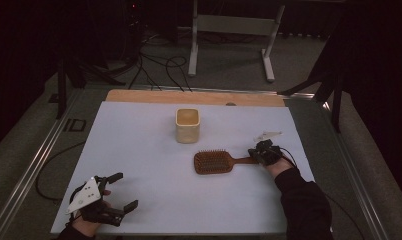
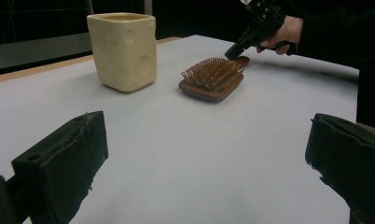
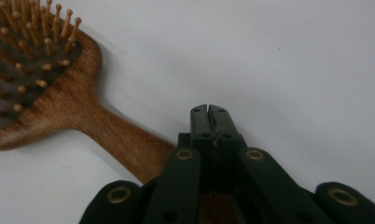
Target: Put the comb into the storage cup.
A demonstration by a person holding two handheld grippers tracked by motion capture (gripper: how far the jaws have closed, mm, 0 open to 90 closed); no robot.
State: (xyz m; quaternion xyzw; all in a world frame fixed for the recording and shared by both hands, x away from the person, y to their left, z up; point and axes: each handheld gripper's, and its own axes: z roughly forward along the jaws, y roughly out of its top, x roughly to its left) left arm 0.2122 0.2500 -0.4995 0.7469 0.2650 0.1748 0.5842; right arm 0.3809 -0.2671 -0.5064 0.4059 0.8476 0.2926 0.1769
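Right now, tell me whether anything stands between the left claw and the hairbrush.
Nothing visible does. Only bare white mat lies between the open left claw and the hairbrush. The cream cup stands farther back, clear of that line, and the shut right claw sits at the handle's far end.

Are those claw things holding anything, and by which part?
The right gripper is shut over the hairbrush handle; whether it truly clamps it cannot be told. The left gripper is open and holds nothing.
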